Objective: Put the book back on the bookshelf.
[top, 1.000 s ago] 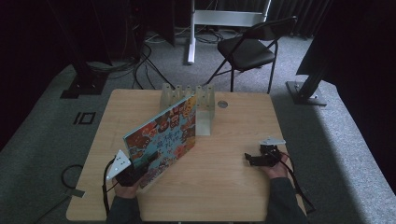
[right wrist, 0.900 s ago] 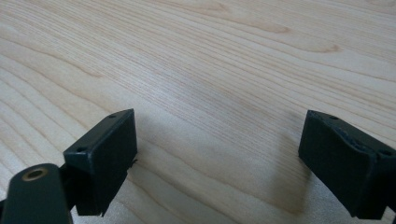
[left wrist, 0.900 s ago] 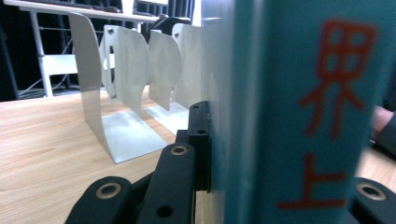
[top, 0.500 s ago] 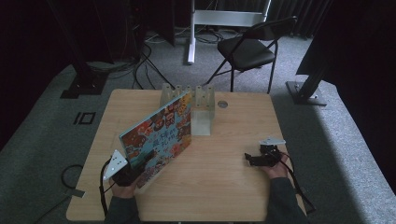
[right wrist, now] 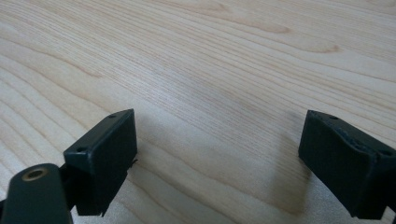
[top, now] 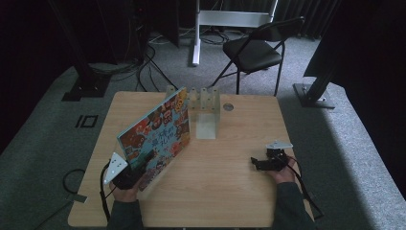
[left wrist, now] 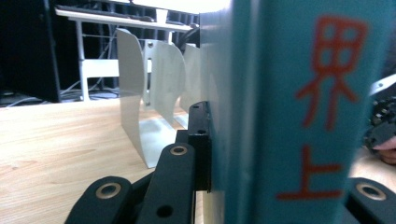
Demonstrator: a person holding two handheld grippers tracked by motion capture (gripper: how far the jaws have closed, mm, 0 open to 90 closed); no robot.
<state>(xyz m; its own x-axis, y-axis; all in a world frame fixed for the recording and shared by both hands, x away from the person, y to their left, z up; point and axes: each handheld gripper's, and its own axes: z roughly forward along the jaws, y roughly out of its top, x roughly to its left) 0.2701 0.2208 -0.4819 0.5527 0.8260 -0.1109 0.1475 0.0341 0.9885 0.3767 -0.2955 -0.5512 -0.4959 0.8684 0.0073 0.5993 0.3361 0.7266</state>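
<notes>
At the near left corner of the bench [top: 230, 191], the left gripper [top: 125, 178] is seen clamped on the near lower corner of a large picture book [top: 158, 136]. In the left gripper view, the book [left wrist: 299, 112] is pressed between the black jaws, its teal edge with red characters standing upright just in front of the camera. The book is held on edge, its colourful cover tilted and facing toward the right side of the bench. Its long axis is laid diagonally, running from the gripper at the near left up and away toward the middle of the far edge; the far upper corner is raised highest. Toward the near right corner, the right gripper [top: 265, 163] is rested low over the bench in the person's hand, well apart from the book. In the right gripper view, its jaws are spread wide with nothing but bare wood grain [right wrist: 210, 74] between them. Beyond the book, at the middle of the far edge, a pale divider rack [top: 203, 103] is stood, and the book's far end is just beside its left dividers; whether they touch cannot be told. The rack's curved white plates [left wrist: 140, 93] are seen standing upright in the left gripper view. A small round disc [top: 228, 107] is set just right of the rack.
</notes>
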